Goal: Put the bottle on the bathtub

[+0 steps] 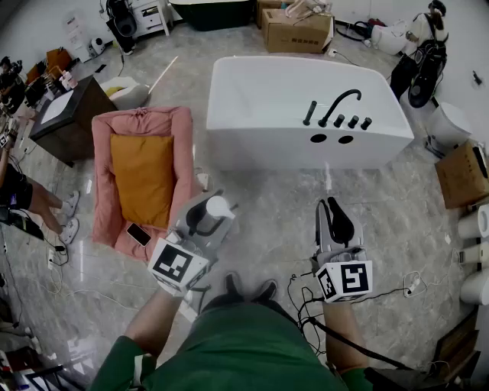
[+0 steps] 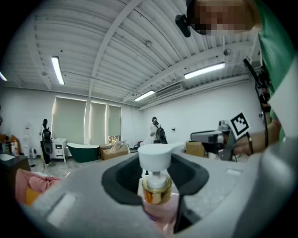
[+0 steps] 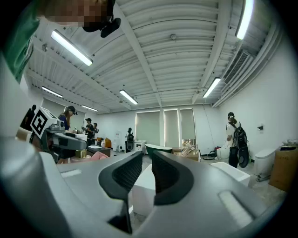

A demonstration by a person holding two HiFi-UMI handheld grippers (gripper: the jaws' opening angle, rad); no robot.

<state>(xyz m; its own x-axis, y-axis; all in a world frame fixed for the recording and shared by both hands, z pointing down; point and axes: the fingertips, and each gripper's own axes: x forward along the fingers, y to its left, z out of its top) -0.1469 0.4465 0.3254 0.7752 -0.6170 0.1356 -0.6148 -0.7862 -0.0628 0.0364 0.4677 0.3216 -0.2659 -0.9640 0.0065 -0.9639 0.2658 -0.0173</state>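
**Bottle clamped in left gripper, short of the bathtub**

Head view: left gripper (image 1: pixel 202 221) sits lower centre-left of the frame, over the marble floor (image 1: pixel 267 229). Its fingers (image 2: pixel 122 179) are clenched on the bottle (image 1: pixel 216 208). The left gripper view shows a pinkish body, a gold collar and a white pump head, standing upright between the dark pads with the pump head poking above them.

The bottle is below the white bathtub (image 1: pixel 252 145) in the frame and apart from it, not touching the tub's wall or rim. The tub fills the upper centre. A black faucet (image 1: pixel 336 103) with knobs stands on its right-hand ledge, and two dark holes show in the wall under it.

Right gripper (image 1: pixel 336 218) is lower centre-right, also over the floor and just below the tub's right end. In the right gripper view its fingers (image 3: pixel 170 174) are released: only a narrow slit apart, nothing between them, the tub's white corner showing through the gap.

A pink armchair (image 1: pixel 103 176) with an orange cushion (image 1: pixel 144 176) is left of the tub, just beside the left gripper. A phone (image 1: pixel 138 234) lies on its front edge. A cardboard box (image 1: pixel 296 32) sits at top centre, a dark green tub (image 1: pixel 210 11) beside it. Cables trail on the floor at lower right
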